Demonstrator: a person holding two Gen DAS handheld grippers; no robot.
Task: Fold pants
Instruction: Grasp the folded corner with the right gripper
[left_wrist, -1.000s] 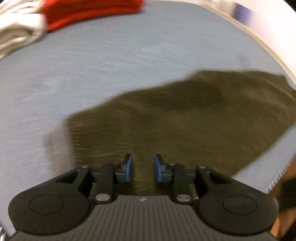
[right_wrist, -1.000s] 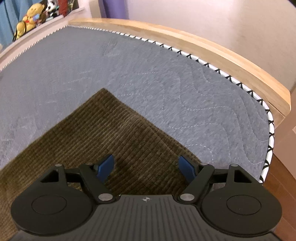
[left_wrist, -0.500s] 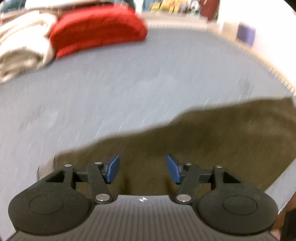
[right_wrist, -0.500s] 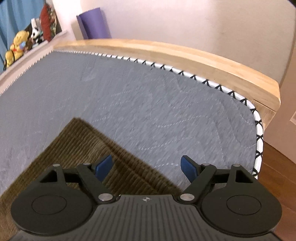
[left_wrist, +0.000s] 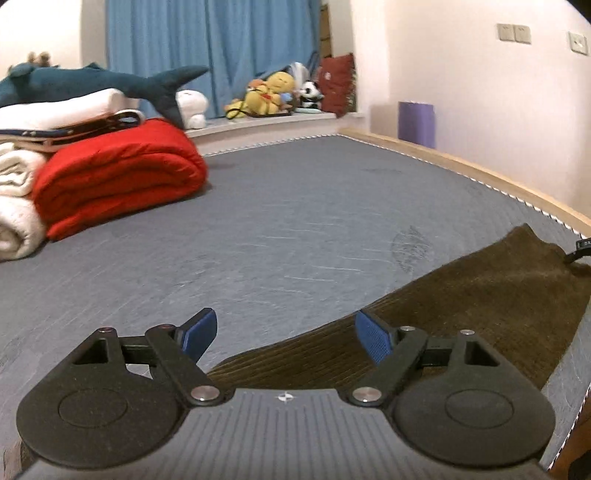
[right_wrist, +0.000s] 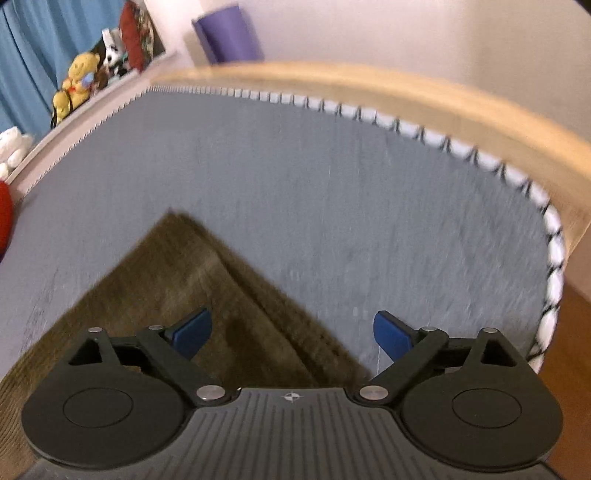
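Olive-brown corduroy pants (left_wrist: 480, 295) lie flat on the grey mattress (left_wrist: 295, 229), stretching from under my left gripper toward the right edge. My left gripper (left_wrist: 286, 334) hovers over their near edge, its jaws opening and nothing between the blue pads. In the right wrist view a folded corner of the pants (right_wrist: 177, 280) points away across the mattress (right_wrist: 332, 206). My right gripper (right_wrist: 291, 332) hangs above the right side of that corner, jaws opening wide and holding nothing.
A rolled red blanket (left_wrist: 118, 177) and cream towels (left_wrist: 14, 206) are stacked at the far left, with a plush shark (left_wrist: 92, 83) on top. The wooden bed frame (right_wrist: 443, 107) runs along the right edge. Stuffed toys (left_wrist: 269, 92) line the window ledge.
My left gripper opened wide, pulled back and tilted up, so the room behind came into view. My right gripper opened a bit more and shifted over the pants' corner.
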